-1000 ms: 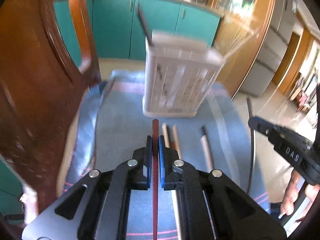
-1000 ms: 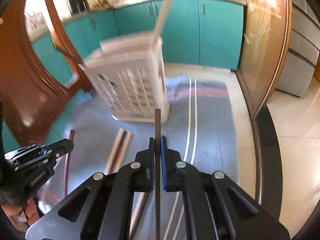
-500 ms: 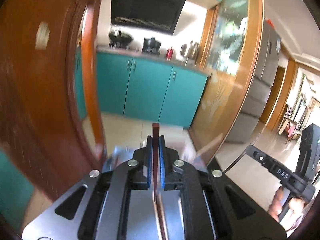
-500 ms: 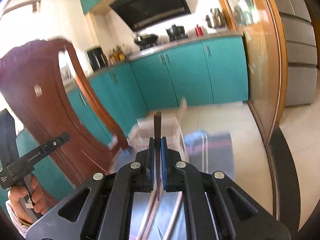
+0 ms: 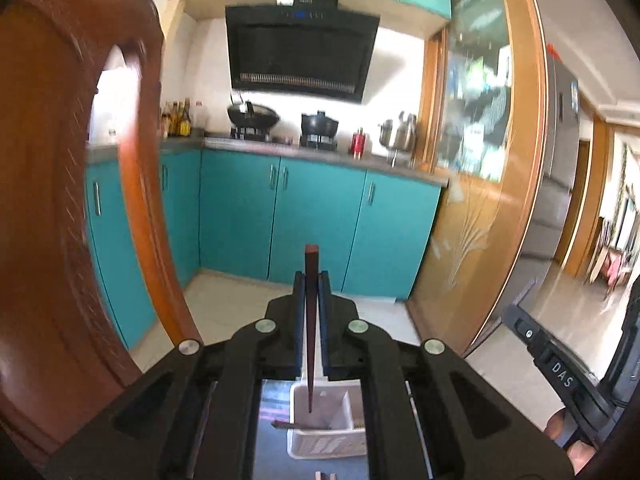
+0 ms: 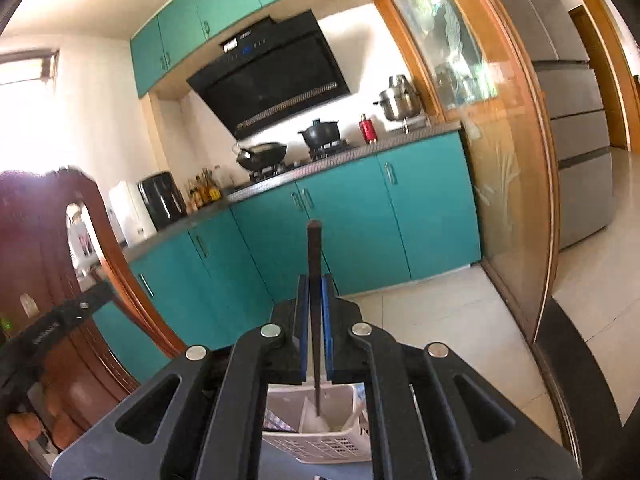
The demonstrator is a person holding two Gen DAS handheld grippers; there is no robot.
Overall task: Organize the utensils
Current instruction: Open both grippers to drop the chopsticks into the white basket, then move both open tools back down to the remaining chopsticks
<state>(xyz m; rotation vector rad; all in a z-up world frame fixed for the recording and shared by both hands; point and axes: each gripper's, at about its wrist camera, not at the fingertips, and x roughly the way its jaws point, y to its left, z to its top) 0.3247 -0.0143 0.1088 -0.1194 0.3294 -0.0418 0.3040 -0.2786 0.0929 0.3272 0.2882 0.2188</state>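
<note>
My left gripper (image 5: 311, 280) is shut on a reddish-brown chopstick (image 5: 311, 320) held upright, its lower tip hanging over the white slotted utensil basket (image 5: 328, 440) below. My right gripper (image 6: 315, 284) is shut on a dark brown chopstick (image 6: 314, 304), also upright, its tip over the same basket (image 6: 320, 440), which has inner dividers. A dark utensil handle (image 5: 288, 425) lies in the basket. The right gripper also shows at the right of the left wrist view (image 5: 520, 322); the left one shows at the left of the right wrist view (image 6: 100, 294).
The basket stands on a blue-grey cloth (image 5: 272, 456). A dark wooden chair back (image 5: 60, 240) rises close on the left. Teal kitchen cabinets (image 5: 304, 216), a glass sliding door (image 5: 480, 200) and a tiled floor lie beyond.
Both grippers have risen and tilted up with their chopsticks. The basket went from ahead of them to beneath them, and the chopsticks now hang tip-down over it.
</note>
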